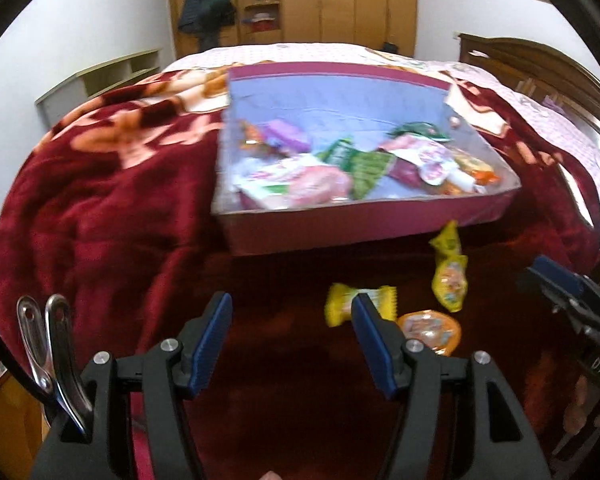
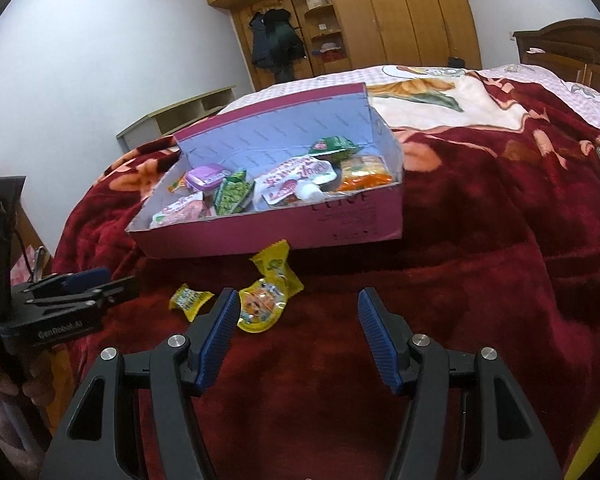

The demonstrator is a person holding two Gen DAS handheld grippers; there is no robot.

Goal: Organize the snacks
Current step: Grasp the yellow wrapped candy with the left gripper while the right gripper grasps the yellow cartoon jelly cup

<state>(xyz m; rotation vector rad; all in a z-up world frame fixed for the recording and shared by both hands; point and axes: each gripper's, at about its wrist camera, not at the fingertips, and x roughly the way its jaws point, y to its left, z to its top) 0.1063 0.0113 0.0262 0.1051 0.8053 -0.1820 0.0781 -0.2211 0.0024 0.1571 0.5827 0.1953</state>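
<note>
Bedroom: red blanket (image 2: 480, 240), wooden wardrobe (image 2: 400, 12); snack box (image 1: 340, 232). Both grippers (image 1: 292, 340) (image 2: 296, 336) open, empty. Only left view shows metal clip (image 1: 48, 344).

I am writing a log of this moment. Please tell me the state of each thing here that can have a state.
Left gripper: open, holding nothing.
Right gripper: open, holding nothing.
Box: open, partly filled with snacks.
Yellow candy: loose on blanket.
Yellow pouch: outside box.
</note>
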